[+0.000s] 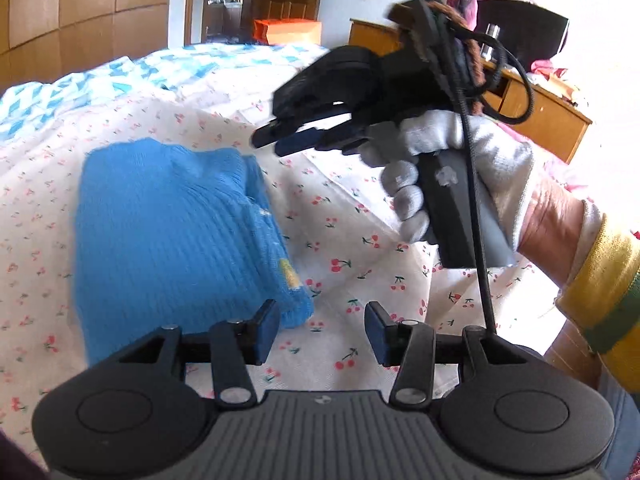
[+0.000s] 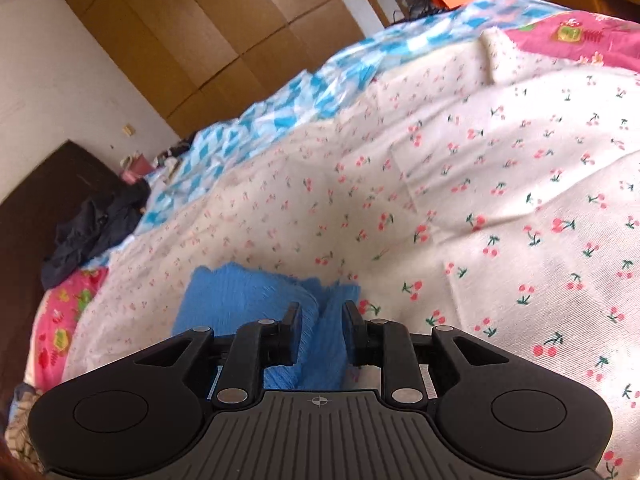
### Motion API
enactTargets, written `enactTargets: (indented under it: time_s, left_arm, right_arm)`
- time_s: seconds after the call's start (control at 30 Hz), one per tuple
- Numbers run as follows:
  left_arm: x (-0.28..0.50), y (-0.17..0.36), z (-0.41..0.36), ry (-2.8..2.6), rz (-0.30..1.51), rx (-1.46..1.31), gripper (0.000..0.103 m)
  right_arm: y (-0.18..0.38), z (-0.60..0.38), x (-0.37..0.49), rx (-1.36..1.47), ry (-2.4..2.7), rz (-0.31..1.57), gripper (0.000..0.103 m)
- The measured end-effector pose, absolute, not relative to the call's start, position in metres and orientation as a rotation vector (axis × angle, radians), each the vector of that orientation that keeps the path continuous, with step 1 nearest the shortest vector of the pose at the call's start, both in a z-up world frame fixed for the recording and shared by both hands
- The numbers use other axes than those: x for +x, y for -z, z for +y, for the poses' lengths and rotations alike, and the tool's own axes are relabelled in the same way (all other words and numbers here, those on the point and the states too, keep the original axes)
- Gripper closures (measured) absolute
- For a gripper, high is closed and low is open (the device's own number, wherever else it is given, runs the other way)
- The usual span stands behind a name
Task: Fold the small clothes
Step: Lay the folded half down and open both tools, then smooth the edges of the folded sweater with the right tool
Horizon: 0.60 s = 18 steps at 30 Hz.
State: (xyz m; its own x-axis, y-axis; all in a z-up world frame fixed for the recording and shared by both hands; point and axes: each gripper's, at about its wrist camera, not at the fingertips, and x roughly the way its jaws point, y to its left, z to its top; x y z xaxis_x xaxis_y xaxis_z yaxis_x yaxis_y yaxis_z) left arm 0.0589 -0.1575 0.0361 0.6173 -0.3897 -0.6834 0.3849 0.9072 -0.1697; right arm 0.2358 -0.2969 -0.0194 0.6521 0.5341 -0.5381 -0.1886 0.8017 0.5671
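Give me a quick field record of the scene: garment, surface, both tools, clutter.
garment: blue ribbed knit sweater, folded into a compact rectangle, lying flat
surface: white cherry-print bedsheet; blue-and-white checked cloth beyond it
left tool: open, empty, by the sweater's near corner
right tool: open, blue knit seen between its fingers, not clamped; held above the bed by a white-gloved hand
clutter: orange box, dark clothes heap, pink patterned cloth
fold status: looks finished

Bedrm: wood wardrobe [image 2: 224, 36], bed [image 2: 500, 152]
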Motion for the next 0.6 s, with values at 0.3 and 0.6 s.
enactTargets:
  time_s: [0.3,0.6]
  left_arm:
    - [0.074,-0.049,-0.117,0.289,0.716,-0.102,0.052]
    - [0.087,-0.002,-0.095,0.179,0.849,-0.106,0.051]
  right_arm:
    - [0.029,-0.25,0.223,0.438,-0.525,0.799,0.08]
    - [0.065,-0.261,0.212,0.411,-0.391,0.855,0.087]
